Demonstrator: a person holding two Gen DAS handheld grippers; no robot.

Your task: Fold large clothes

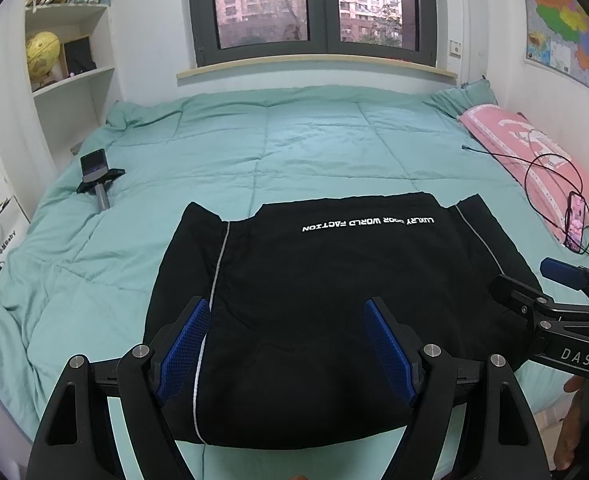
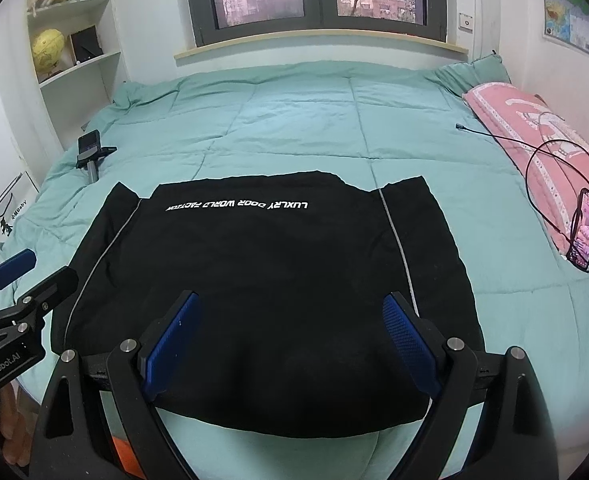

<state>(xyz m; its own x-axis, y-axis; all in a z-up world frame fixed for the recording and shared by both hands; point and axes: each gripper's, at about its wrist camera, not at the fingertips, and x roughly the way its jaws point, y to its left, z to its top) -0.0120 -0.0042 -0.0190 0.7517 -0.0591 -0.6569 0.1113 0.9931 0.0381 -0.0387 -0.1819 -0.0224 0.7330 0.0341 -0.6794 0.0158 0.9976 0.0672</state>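
Left wrist view: black garment (image 1: pixel 334 300) lies beneath spread left tool (image 1: pixel 288 312).

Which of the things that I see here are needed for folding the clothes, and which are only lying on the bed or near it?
For the job:
black garment, lying flat on the green quilt
left gripper, open
right gripper, open

Just lying about:
phone with its cable
pink pillow
phone stand
yellow globe on the shelf
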